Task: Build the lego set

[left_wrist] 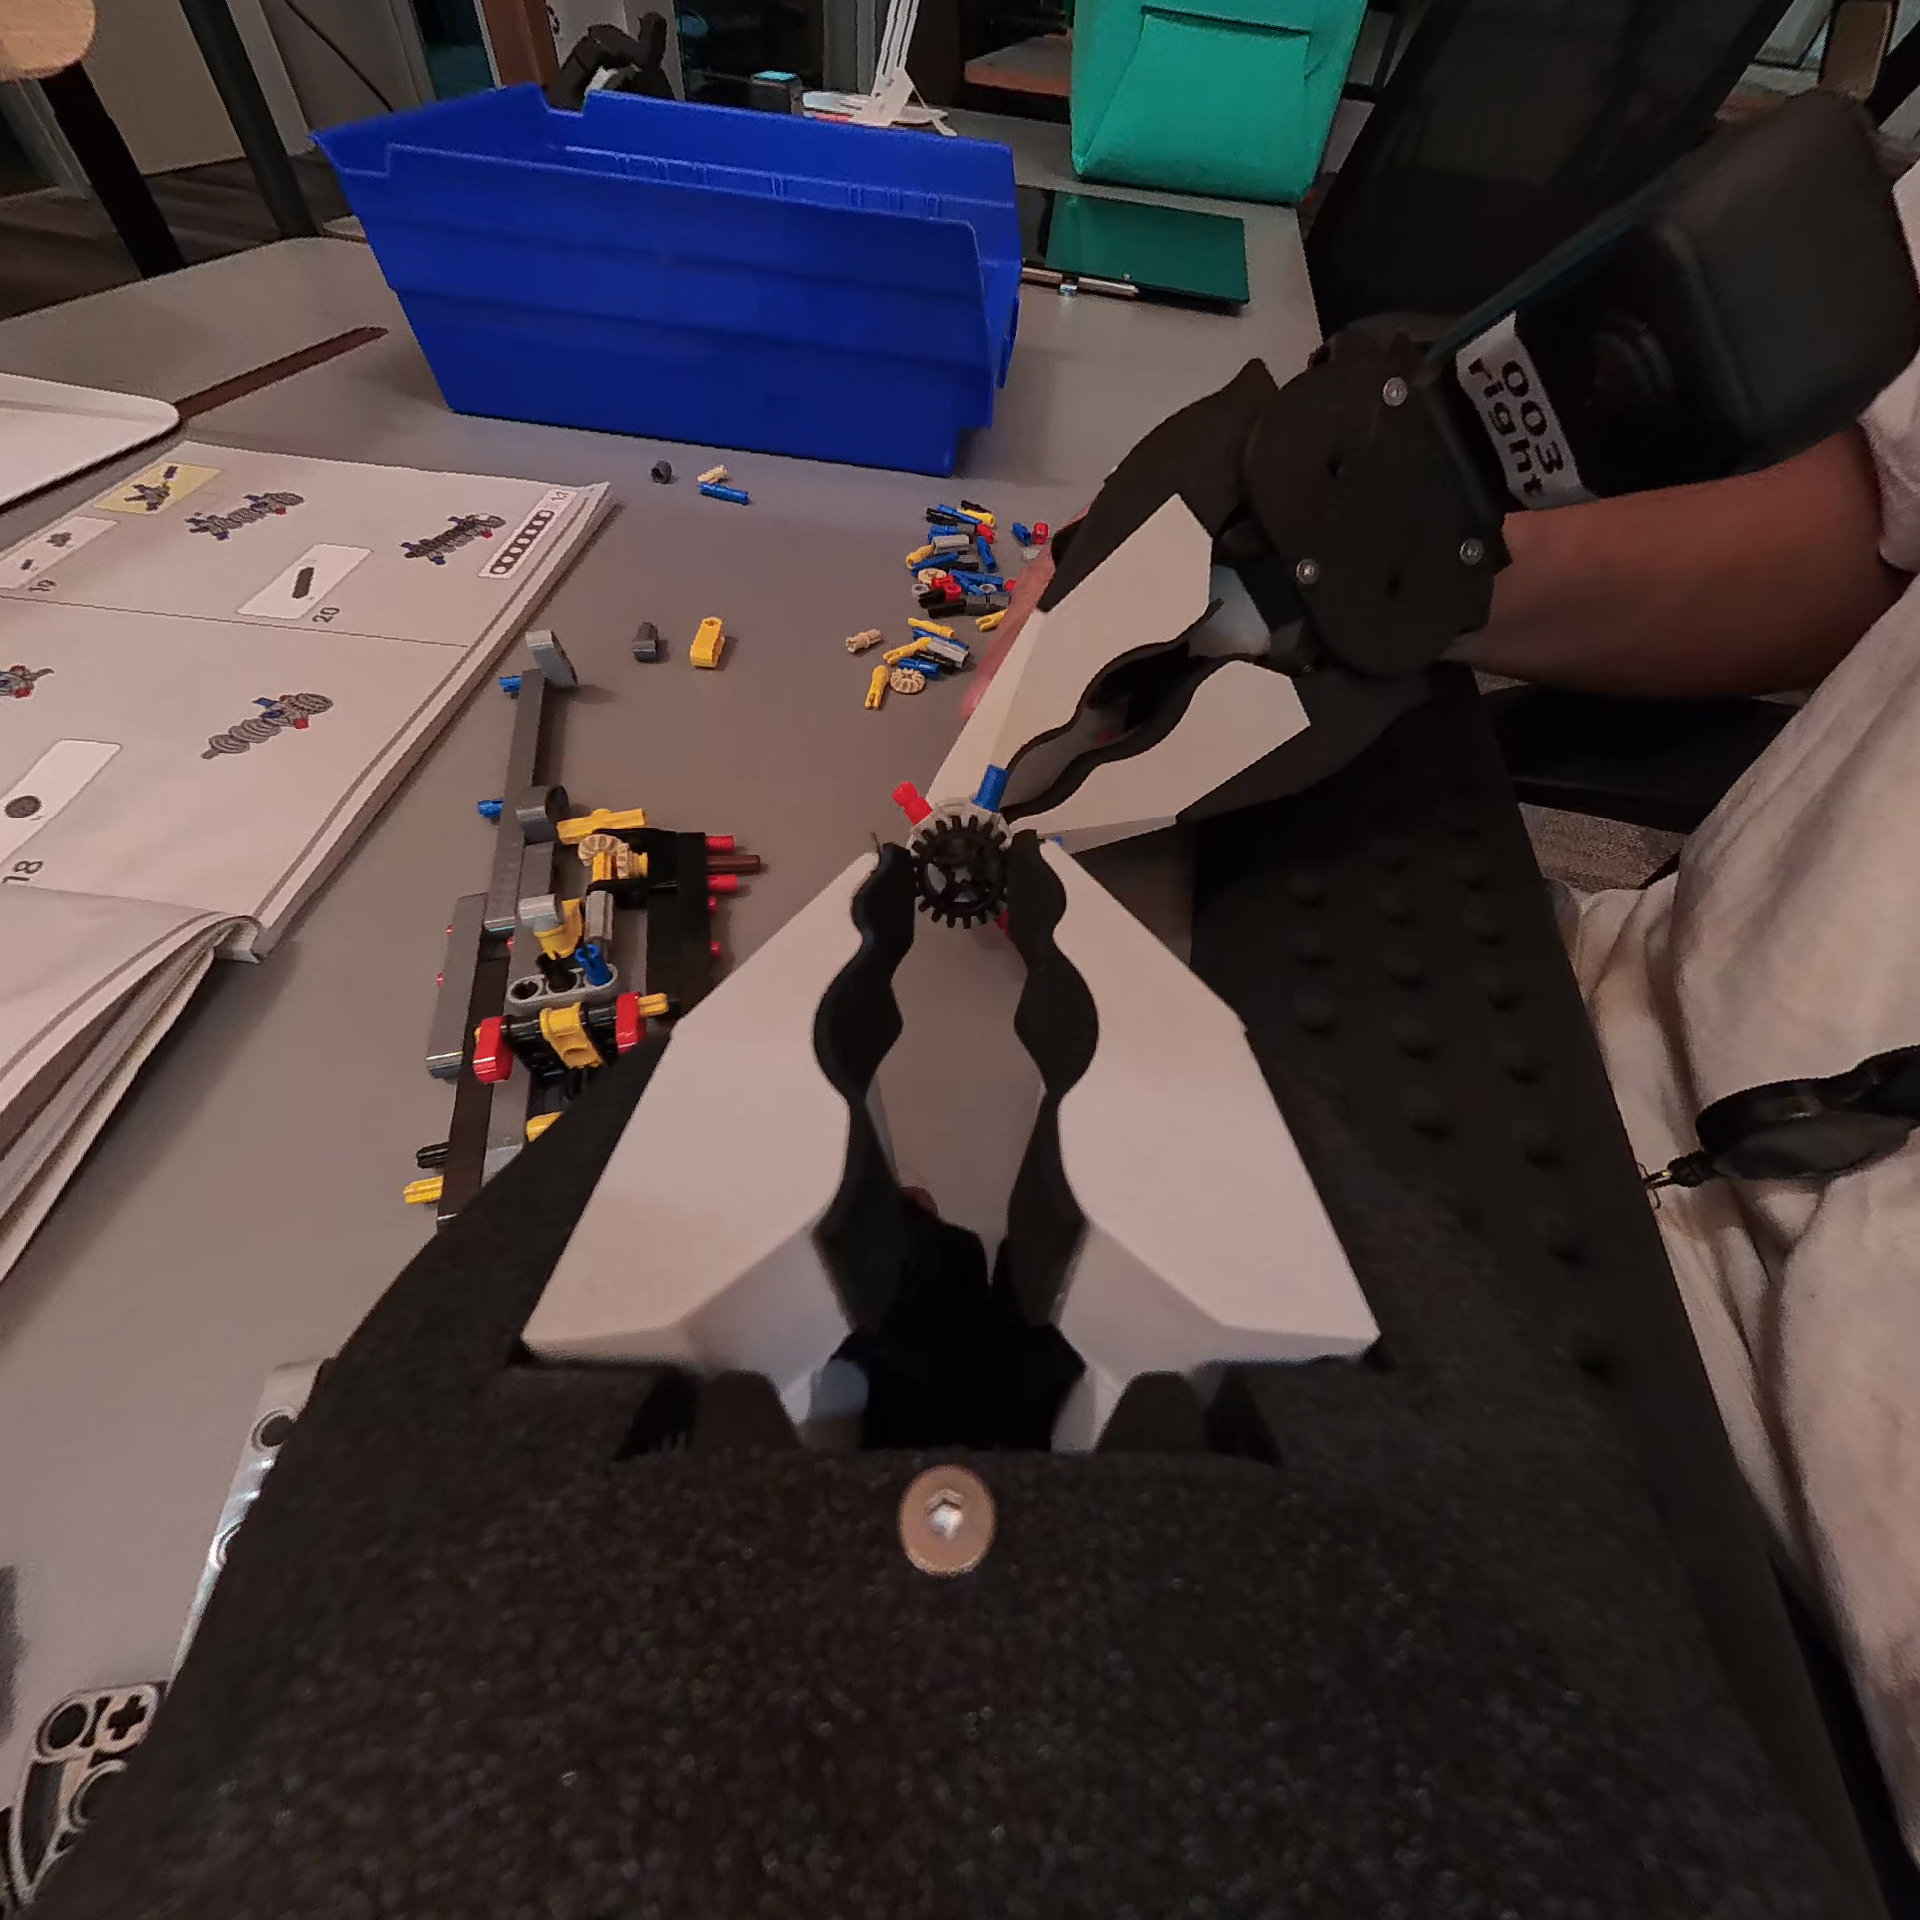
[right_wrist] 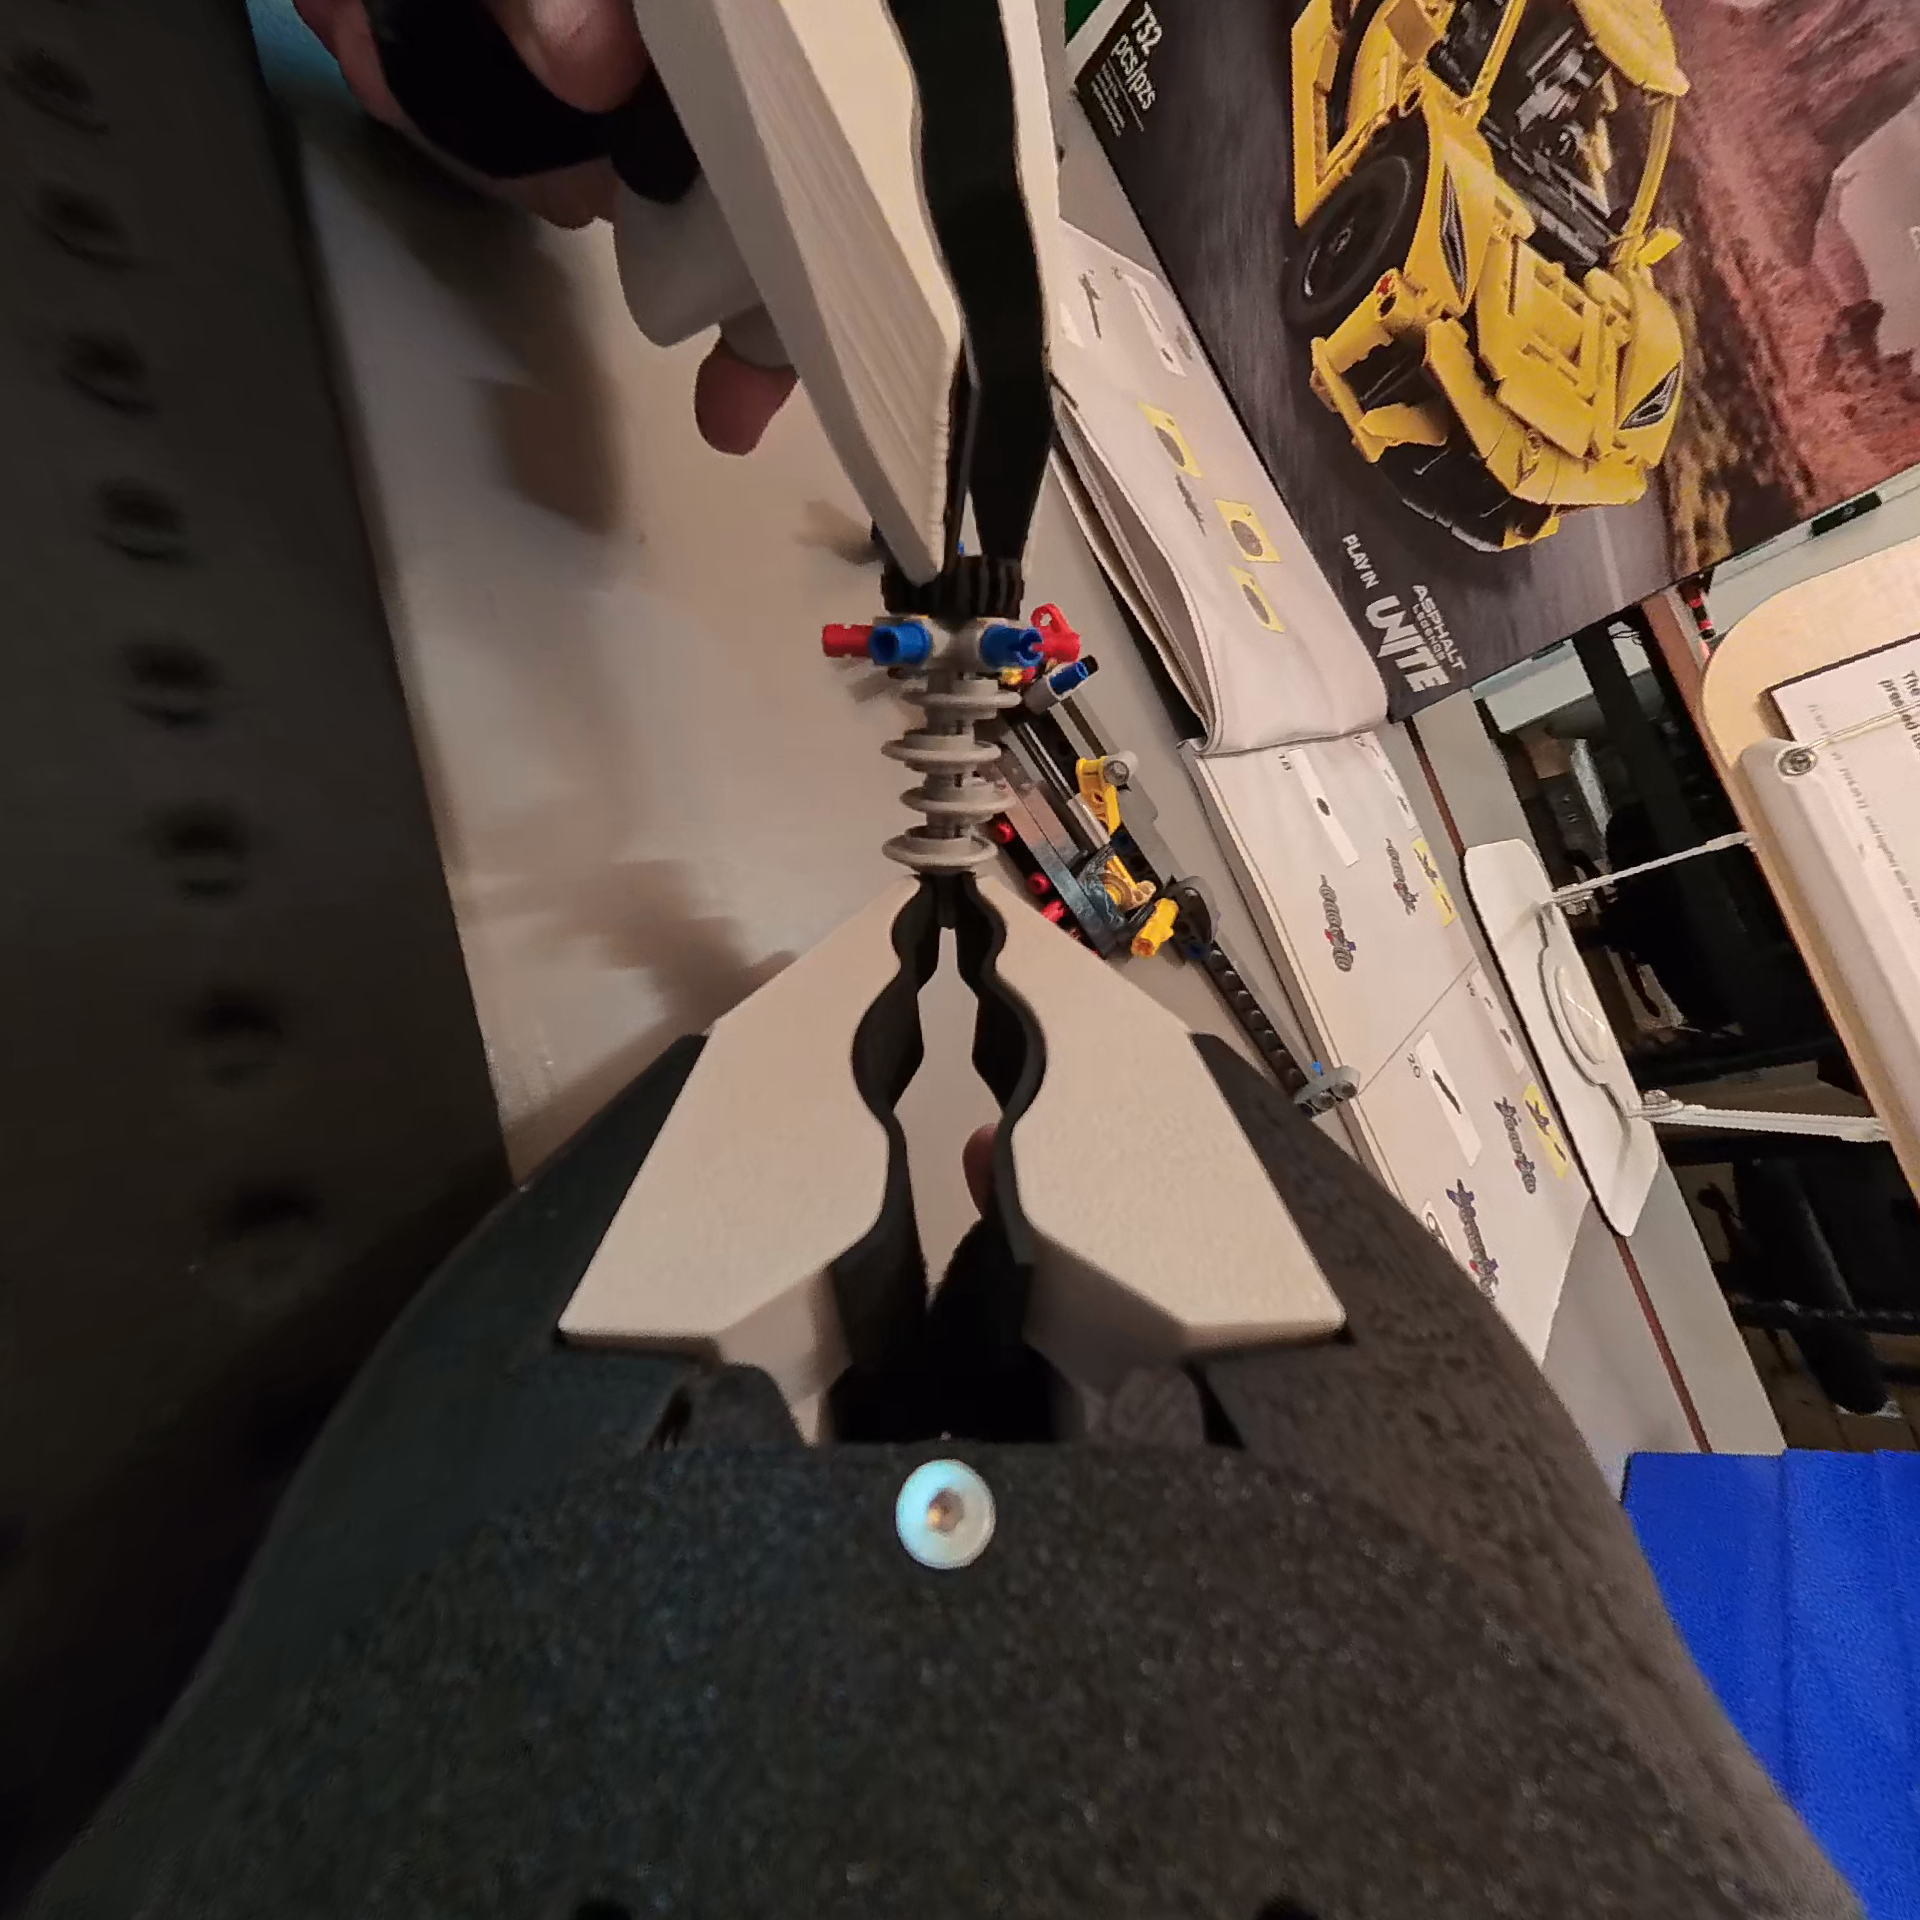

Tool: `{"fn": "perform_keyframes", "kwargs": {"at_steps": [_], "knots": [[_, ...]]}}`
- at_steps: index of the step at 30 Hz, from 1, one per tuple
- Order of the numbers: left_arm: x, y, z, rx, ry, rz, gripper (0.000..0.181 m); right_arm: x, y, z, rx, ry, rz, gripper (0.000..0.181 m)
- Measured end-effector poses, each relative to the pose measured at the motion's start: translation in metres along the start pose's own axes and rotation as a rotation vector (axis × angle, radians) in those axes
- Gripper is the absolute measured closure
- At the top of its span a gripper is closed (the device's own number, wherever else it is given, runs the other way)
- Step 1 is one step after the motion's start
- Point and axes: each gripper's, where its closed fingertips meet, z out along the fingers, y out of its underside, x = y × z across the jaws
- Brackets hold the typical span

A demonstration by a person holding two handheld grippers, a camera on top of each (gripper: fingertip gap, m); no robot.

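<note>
A small sub-assembly is held in the air between both grippers. It is an axle with a stack of grey discs (right_wrist: pixel 940 790), a grey hub with blue and red pins (right_wrist: pixel 951 644) and a black gear (left_wrist: pixel 956 883) at one end. My left gripper (left_wrist: pixel 961 862) is shut on the black gear; in the right wrist view it (right_wrist: pixel 961 582) comes down from the top onto the gear (right_wrist: pixel 974 594). My right gripper (right_wrist: pixel 940 899) is shut on the axle end below the discs. In the left wrist view it (left_wrist: pixel 1003 805) reaches in from the upper right.
A partly built black, grey and yellow chassis (left_wrist: pixel 561 956) lies on the grey table (left_wrist: pixel 790 727). A pile of loose pins (left_wrist: pixel 951 592) and a yellow piece (left_wrist: pixel 707 641) lie beyond it. An open instruction booklet (left_wrist: pixel 260 644) is left, a blue bin (left_wrist: pixel 707 281) behind, the set's box (right_wrist: pixel 1507 260) beside the booklet. My hands' fingertips stand some 5 cm from each other.
</note>
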Motion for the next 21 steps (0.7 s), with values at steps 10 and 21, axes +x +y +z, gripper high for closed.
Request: {"fn": "perform_keyframes", "kwargs": {"at_steps": [10, 21], "knots": [[0.001, -0.009, -0.009, 0.061, 0.05, -0.06, 0.164, 0.008, -0.011, -0.004, 0.086, -0.013, 0.122, 0.177], [0.004, -0.011, -0.009, 0.077, 0.071, -0.054, 0.181, 0.004, -0.008, -0.001, 0.066, -0.023, 0.083, 0.179]]}}
